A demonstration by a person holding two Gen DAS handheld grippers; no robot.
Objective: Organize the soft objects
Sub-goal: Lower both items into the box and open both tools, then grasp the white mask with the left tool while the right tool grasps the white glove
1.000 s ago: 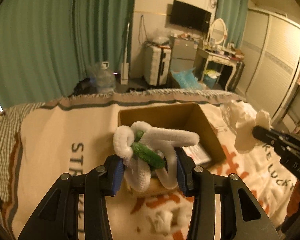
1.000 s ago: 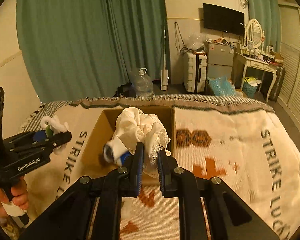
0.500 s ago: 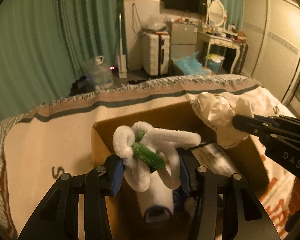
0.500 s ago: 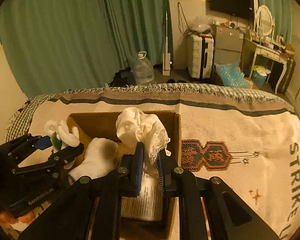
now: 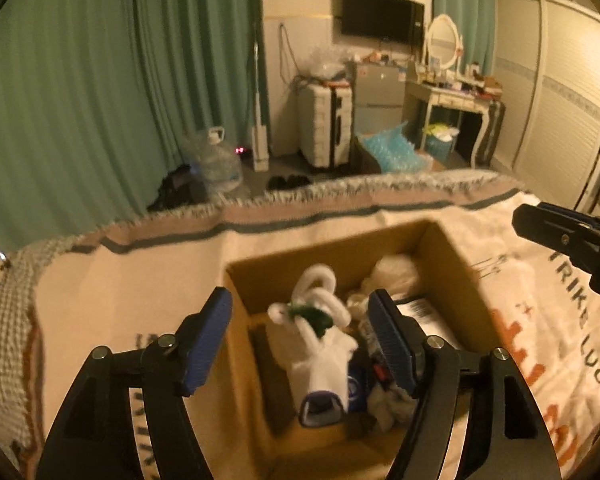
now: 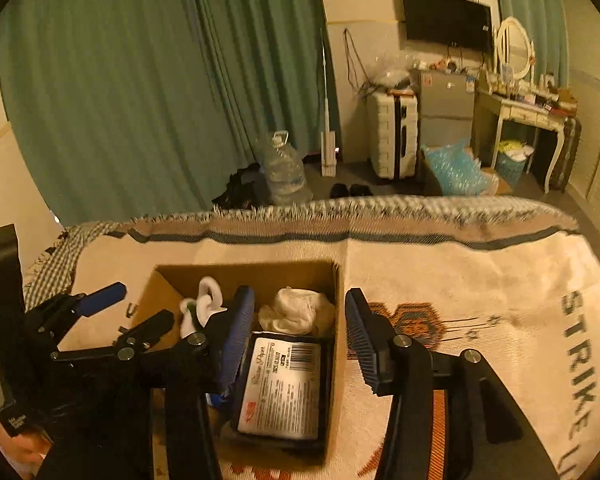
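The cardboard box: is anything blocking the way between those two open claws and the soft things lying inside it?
Nothing visible does. The cardboard box is open-topped, and the fuzzy white loop toy and cream cloth lie uncovered below the open left gripper and right gripper.

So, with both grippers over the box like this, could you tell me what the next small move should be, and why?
Probably lift both clear of the cardboard box. The left gripper and right gripper are open and empty; the chenille loop toy and cream cloth lie inside.

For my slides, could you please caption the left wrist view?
Open left gripper above a cardboard box holding a white-and-green fuzzy toy and cloth.
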